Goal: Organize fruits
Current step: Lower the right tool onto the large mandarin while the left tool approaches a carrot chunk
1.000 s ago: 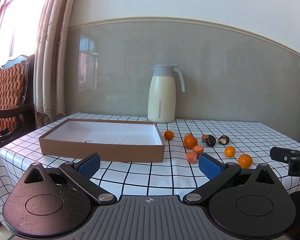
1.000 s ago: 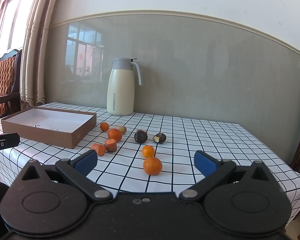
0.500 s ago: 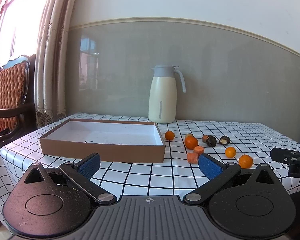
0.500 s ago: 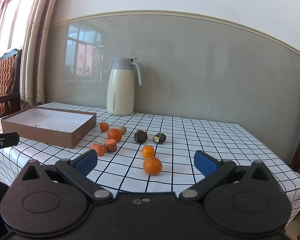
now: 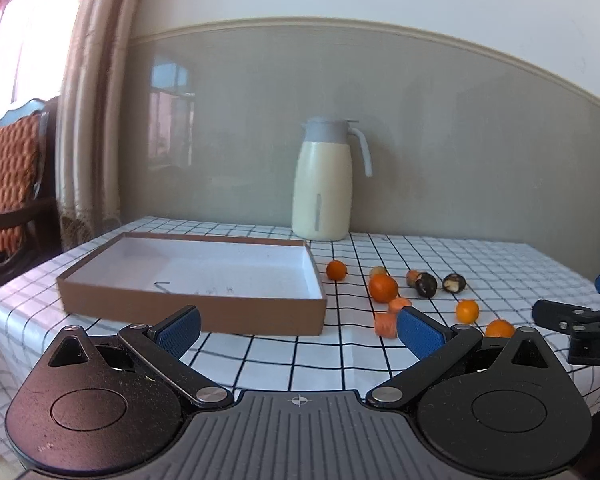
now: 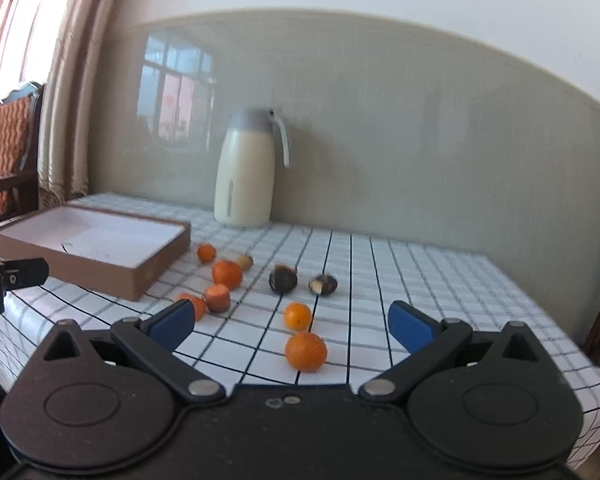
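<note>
Both the left gripper and the right gripper hung released and empty above the table. The oranges lay scattered beside the box.

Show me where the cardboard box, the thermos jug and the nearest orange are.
cardboard box point(image 5: 192, 307), left wrist view, on its brown front wall.
thermos jug point(image 6: 244, 180), right wrist view, on its cream body.
nearest orange point(image 6: 305, 352), right wrist view, on the middle of its peel.
</note>
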`<state>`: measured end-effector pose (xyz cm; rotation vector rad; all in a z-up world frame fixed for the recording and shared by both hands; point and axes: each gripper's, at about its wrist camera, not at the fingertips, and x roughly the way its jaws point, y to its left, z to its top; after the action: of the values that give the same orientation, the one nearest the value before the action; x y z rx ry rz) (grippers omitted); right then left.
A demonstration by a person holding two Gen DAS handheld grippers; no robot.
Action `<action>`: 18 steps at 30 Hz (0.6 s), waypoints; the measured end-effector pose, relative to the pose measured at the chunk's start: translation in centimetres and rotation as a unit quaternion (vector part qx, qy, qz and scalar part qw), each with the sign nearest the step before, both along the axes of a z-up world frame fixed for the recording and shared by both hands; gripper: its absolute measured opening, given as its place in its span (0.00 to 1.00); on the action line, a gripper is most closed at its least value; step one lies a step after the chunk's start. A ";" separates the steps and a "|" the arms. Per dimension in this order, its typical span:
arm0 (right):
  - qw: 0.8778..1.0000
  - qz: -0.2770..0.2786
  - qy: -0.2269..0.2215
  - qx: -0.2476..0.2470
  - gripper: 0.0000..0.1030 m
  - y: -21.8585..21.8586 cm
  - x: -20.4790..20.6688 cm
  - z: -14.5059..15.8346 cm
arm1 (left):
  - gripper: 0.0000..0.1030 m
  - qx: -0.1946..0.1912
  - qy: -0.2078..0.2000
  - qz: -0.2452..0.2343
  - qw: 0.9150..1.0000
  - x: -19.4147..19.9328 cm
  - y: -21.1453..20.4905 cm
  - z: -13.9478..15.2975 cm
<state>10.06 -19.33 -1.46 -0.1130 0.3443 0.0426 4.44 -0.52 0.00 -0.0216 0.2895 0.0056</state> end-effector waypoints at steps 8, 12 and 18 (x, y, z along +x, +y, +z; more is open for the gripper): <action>1.000 -0.006 0.004 -0.009 0.94 -0.8 1.3 -0.8 | 1.00 0.026 -0.015 -0.038 0.999 1.7 -2.7 -0.3; 1.000 -0.004 0.010 -0.019 0.92 -0.8 2.4 -1.2 | 1.00 0.028 -0.010 -0.049 0.998 3.1 -3.8 -0.7; 0.999 0.001 0.032 -0.019 0.75 -1.0 4.3 -2.0 | 1.00 0.037 0.007 -0.070 0.997 5.1 -5.1 -1.6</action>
<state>14.31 -20.30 -3.46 -0.1496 0.4081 0.0427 9.54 -5.65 -1.58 0.0726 0.3040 -0.1219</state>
